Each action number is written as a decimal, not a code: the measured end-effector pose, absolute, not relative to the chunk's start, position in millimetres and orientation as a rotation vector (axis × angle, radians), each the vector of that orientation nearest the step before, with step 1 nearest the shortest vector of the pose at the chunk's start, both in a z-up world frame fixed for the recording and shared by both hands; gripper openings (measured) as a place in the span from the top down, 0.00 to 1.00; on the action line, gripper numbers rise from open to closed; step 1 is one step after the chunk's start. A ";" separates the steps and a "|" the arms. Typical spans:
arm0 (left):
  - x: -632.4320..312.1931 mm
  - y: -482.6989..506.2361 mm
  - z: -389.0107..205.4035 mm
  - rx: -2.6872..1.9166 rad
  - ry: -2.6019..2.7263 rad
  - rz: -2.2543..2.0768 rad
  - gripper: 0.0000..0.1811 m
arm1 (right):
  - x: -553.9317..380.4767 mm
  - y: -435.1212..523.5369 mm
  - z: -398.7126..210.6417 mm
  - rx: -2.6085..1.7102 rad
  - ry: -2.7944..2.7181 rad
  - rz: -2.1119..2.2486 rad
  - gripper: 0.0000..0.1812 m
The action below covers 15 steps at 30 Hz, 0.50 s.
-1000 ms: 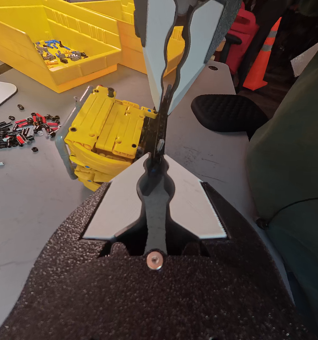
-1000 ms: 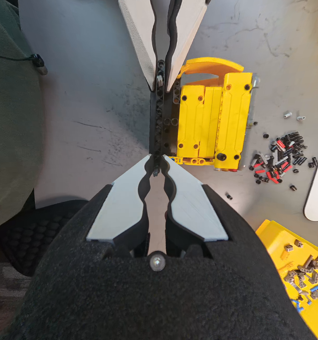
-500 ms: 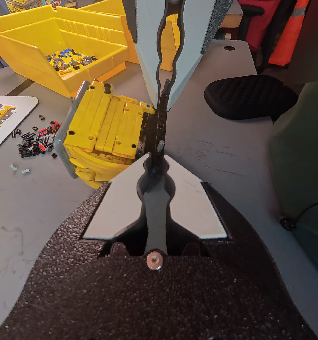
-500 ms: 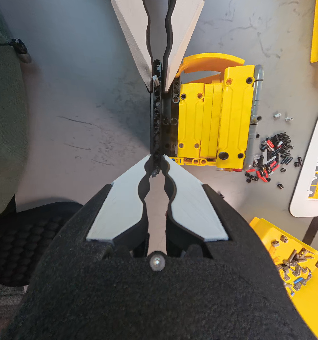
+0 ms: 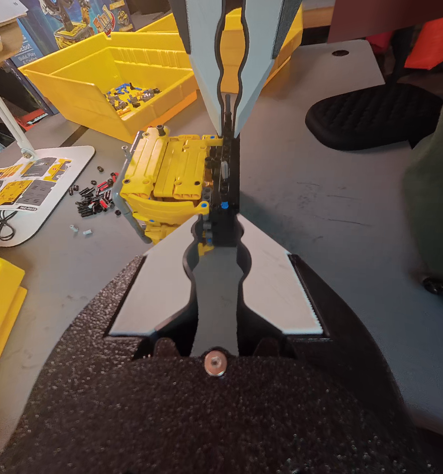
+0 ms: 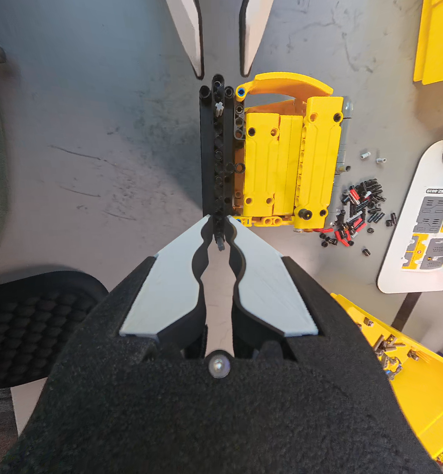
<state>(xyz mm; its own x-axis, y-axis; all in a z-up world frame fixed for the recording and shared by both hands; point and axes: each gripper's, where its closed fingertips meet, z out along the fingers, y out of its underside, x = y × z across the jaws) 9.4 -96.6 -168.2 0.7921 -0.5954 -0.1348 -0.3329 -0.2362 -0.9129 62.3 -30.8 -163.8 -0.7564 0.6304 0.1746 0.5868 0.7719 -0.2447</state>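
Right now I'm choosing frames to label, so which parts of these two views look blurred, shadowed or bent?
Left wrist view: the own hand-held gripper is slightly smeared; the yellow bin bows with wide-angle distortion. Right wrist view: the brick model is fairly sharp, casting a soft shadow on the table to its left; the other hand-held gripper is softer.
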 end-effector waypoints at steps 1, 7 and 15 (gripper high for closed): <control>5.8 -97.7 -171.4 -1.867 0.719 -0.271 0.87 | 62.2 -30.5 -163.5 -0.951 -2.717 0.256 0.95; 9.2 -94.6 -205.9 -2.010 0.698 -0.327 0.74 | 47.1 -54.2 -144.6 -0.889 -2.658 0.392 0.90; 18.1 -79.3 -209.1 -2.052 0.561 -0.266 0.77 | 16.1 -89.0 -154.9 -0.809 -2.657 0.455 0.91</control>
<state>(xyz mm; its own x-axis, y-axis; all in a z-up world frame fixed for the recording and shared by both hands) 18.1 -79.3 -209.1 0.8706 -0.4906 -0.0364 -0.2817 -0.4365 -0.8545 16.1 -89.0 -154.9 -0.7862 0.5802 0.2127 0.4764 0.7883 -0.3894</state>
